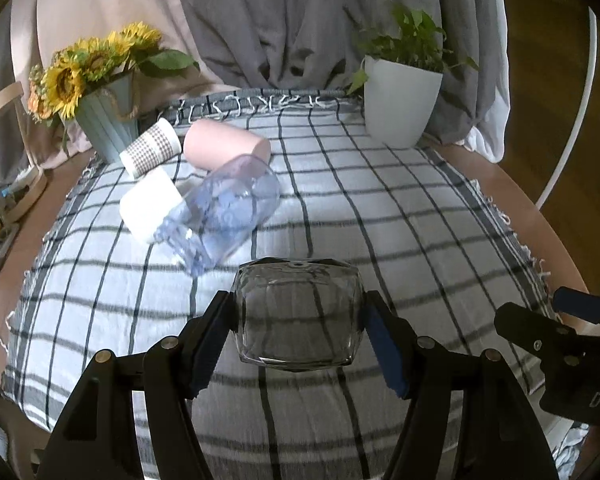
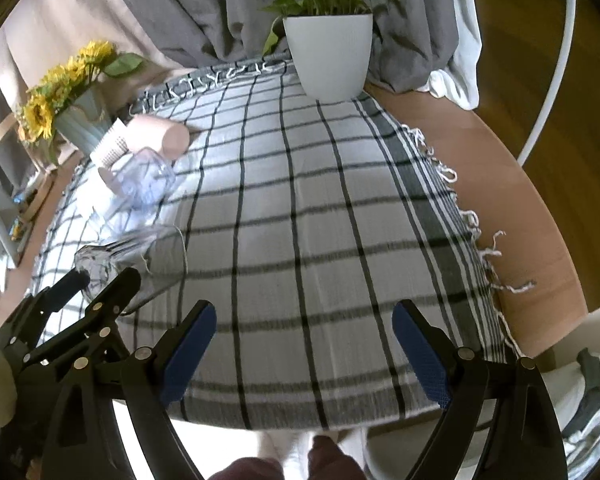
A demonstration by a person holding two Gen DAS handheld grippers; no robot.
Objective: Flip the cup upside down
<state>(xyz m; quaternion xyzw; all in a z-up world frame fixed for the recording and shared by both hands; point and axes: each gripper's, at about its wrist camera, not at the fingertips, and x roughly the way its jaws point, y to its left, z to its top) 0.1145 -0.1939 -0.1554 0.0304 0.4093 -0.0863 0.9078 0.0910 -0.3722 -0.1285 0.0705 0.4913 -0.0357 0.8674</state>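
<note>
Both left gripper (image 1: 298, 318) fingers clamp clear cup (image 1: 296, 316); right gripper (image 2: 304, 356) gapes.

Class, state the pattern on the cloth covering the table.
The tablecloth is pale grey-white with a dark check grid and fringed edges, clearest in the right wrist view.

The left gripper (image 1: 298, 322) is showing black plastic arms with blue pads (image 1: 382, 342) and shiny round screws. The right gripper (image 2: 303, 344) is looking the same, black with blue pads (image 2: 420, 356), and white letters are showing on its side.
</note>
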